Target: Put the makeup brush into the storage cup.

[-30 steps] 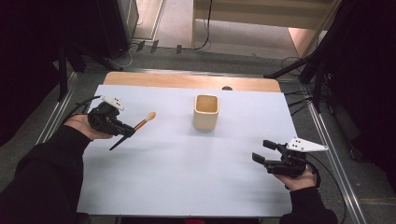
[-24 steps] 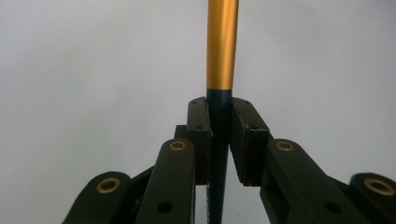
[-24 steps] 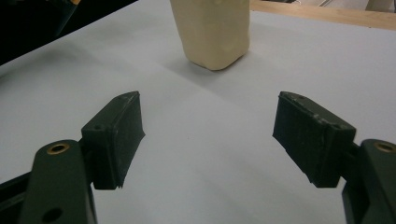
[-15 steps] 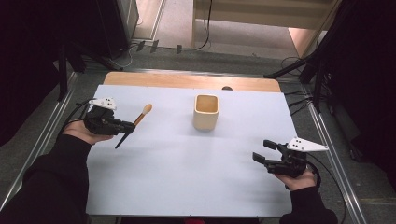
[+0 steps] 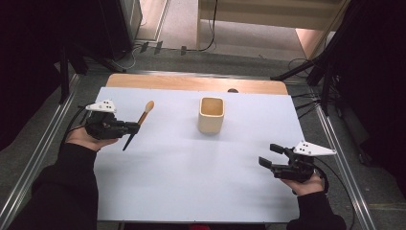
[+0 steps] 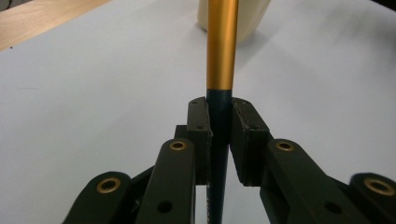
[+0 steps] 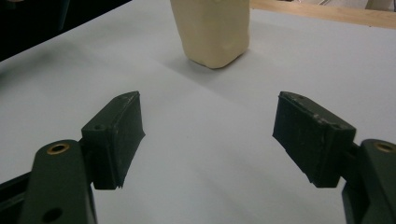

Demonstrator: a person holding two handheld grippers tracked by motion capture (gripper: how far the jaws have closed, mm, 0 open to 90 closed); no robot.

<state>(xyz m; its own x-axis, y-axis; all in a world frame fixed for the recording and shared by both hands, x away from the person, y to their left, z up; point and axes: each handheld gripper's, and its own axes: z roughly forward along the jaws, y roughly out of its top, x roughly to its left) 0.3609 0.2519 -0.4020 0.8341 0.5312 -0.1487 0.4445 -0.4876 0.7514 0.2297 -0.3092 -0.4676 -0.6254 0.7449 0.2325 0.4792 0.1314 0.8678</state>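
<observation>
At the table's left side my left gripper [image 5: 132, 127] is shut on a brush [image 5: 139, 123] with a dark lower handle, a gold upper shaft and a tan tip. In the left gripper view the brush [image 6: 220, 56] stands upright between the pads [image 6: 247, 135], pointing toward the cup [image 6: 259, 18]. A cream square cup [image 5: 211, 115] stands upright at the table's middle back. Near the front right, my right gripper [image 5: 267, 155] rests open with nothing between its jaws. In the right gripper view the gripper [image 7: 210, 140] faces the cup [image 7: 211, 30].
A white sheet [image 5: 191, 167] covers most of the table, with a bare wooden strip [image 5: 191, 82] along the far edge. Dark stands and cables lie on the floor beyond the table and to both sides.
My left gripper has drawn back toward the table's left edge with the brush, and the brush now stands steeper. The right gripper has stayed put.
</observation>
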